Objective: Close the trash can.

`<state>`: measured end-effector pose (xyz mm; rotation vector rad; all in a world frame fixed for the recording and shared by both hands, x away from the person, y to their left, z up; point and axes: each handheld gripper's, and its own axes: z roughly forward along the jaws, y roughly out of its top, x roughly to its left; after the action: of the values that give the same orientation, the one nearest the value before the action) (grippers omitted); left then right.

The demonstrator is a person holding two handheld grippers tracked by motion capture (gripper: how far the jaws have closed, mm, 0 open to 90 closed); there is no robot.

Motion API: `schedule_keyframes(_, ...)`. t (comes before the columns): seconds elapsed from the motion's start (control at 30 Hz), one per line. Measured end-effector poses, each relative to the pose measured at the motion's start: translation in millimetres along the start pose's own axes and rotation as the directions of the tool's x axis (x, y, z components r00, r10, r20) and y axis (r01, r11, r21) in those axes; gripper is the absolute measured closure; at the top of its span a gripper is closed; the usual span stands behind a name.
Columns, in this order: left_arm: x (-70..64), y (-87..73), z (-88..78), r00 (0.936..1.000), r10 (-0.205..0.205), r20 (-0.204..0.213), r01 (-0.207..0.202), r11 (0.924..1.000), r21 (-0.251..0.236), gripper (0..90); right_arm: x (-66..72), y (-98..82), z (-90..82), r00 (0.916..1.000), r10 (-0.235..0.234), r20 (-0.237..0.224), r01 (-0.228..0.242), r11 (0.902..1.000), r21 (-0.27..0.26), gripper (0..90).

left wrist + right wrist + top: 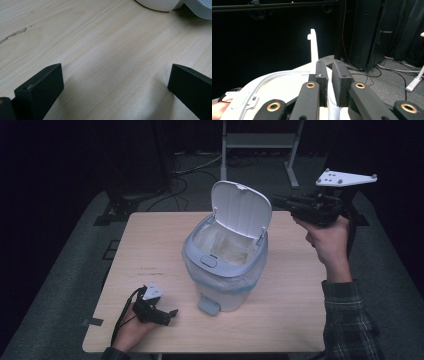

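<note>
The left hand-held gripper (172, 313) rests on the desk (150, 250) at the near left, its jaws spread wide with bare wood between them. It holds nothing and lies just short of the bin's foot pedal (208, 306).

The bin (225, 265) stands upright near the middle of the desk. It is a small plastic pedal bin, fitted with a thin clear liner (220, 287) folded over the rim. Judged from its build, it is light and hollow, so it will slide or tip under a sideways push. The shell is stiff but smooth and offers little friction. The liner is soft and will tear or pull loose if pinched.

The lid (242, 209) stands raised, hinged at the far side of the bin. It is a thin, rigid panel. Take hold at its free top edge, where the small lip (311, 37) gives the jaws a purchase, and move it gently about the hinge.

The right hand-held gripper (275, 200) is held in the air just beyond the lid's right edge. Its jaws are nearly closed, leaving a narrow gap, and nothing is gripped between them.
</note>
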<state>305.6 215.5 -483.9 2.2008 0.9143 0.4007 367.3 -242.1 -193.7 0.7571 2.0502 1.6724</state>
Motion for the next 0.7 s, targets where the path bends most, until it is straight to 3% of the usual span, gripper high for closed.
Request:
schedule_keyframes(0.27, 0.1, 0.0, -0.1, 1.0000, 0.000, 0.000, 0.000, 1.0000, 0.001, 0.0, 10.7, -3.0, 13.7, 0.9980, -0.012, -0.062, 0.014, 0.9994, 0.033, 81.6)
schedule_keyframes(0.7, 0.0, -0.3, -0.1, 1.0000, 0.001, -0.001, -0.001, 1.0000, -0.002, 0.0, 23.0, -17.3, 14.9, 0.9919, -0.008, -0.127, 0.014, 0.9987, 0.048, 81.5)
